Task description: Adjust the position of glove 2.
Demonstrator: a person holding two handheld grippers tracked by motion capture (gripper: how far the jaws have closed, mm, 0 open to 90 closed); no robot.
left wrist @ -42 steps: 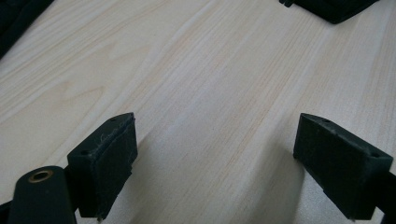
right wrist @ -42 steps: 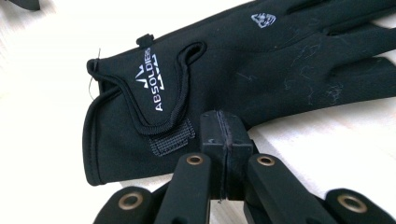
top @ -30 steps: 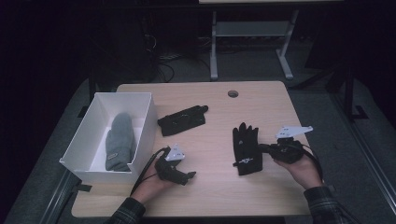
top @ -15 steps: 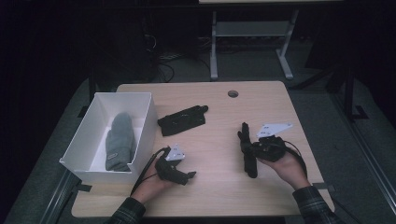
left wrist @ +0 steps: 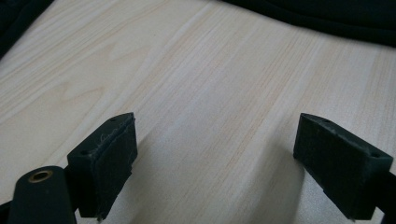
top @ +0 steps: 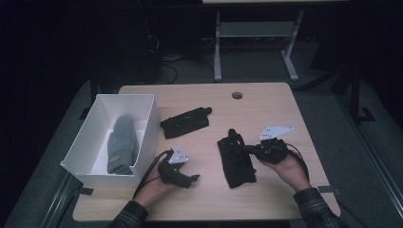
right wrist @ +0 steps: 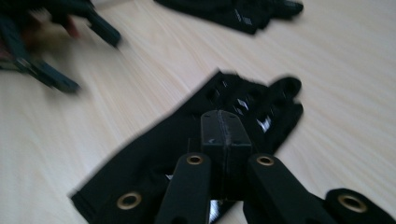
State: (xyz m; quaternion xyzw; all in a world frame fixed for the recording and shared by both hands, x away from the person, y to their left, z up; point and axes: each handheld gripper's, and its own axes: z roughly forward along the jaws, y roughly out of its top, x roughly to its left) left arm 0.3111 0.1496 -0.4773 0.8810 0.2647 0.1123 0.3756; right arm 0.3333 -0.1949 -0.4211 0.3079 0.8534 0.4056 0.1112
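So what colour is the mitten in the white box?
Grey-green; the mitten shows best in the high view.

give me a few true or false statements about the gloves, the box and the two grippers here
1. A grey mitten lies inside the white box. True.
2. The left gripper is clamped on a black glove. False: its jaws stand wide apart over bare table.
3. The right gripper has its jaws closed together over the near black glove. True.
4. Both black gloves are in the box. False: the near one and the far black glove lie on the table.
5. The box sits at the table's right side. False: it is at the left.
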